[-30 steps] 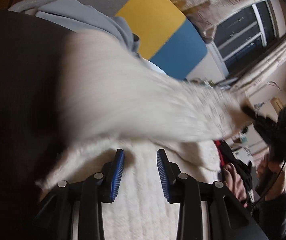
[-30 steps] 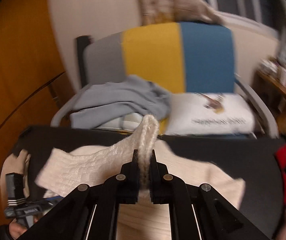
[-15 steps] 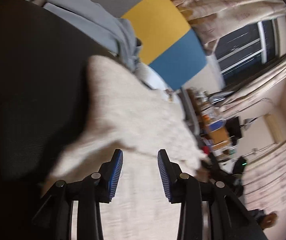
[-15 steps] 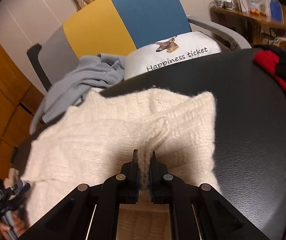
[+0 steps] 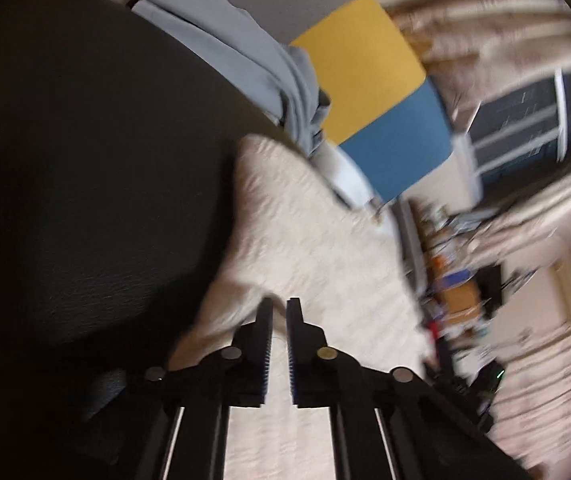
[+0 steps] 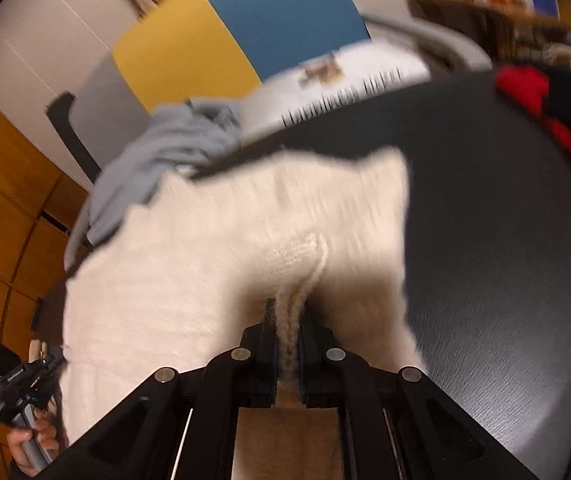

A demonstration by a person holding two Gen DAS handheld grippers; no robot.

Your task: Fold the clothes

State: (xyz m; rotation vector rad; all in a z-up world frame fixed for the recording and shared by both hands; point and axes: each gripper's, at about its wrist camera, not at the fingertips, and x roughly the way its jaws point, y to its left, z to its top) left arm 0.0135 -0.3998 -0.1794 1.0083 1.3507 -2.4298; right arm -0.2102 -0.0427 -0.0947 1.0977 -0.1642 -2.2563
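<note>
A cream knitted sweater [image 6: 205,264] lies spread on the black round table [image 6: 505,264]. My right gripper [image 6: 287,312] is shut on a pinched ridge of the sweater's knit, low over the table. In the left wrist view the same sweater [image 5: 309,240] lies ahead. My left gripper [image 5: 278,308] sits at the sweater's near edge with its jaws nearly together and only a thin gap between them. Blur hides whether cloth is between them. The left gripper also shows in the right wrist view [image 6: 17,384], held in a hand at the far left.
A grey garment [image 6: 157,156] lies draped over a chair with a grey, yellow and blue back [image 6: 213,40] behind the table. A white printed cushion [image 6: 337,84] sits on the chair seat. A red and black garment [image 6: 545,100] lies at the table's right edge.
My left gripper's jaws have closed from wide open to nearly together at the sweater's edge. My right gripper brought its held fold down onto the table, and the sweater now lies spread flat.
</note>
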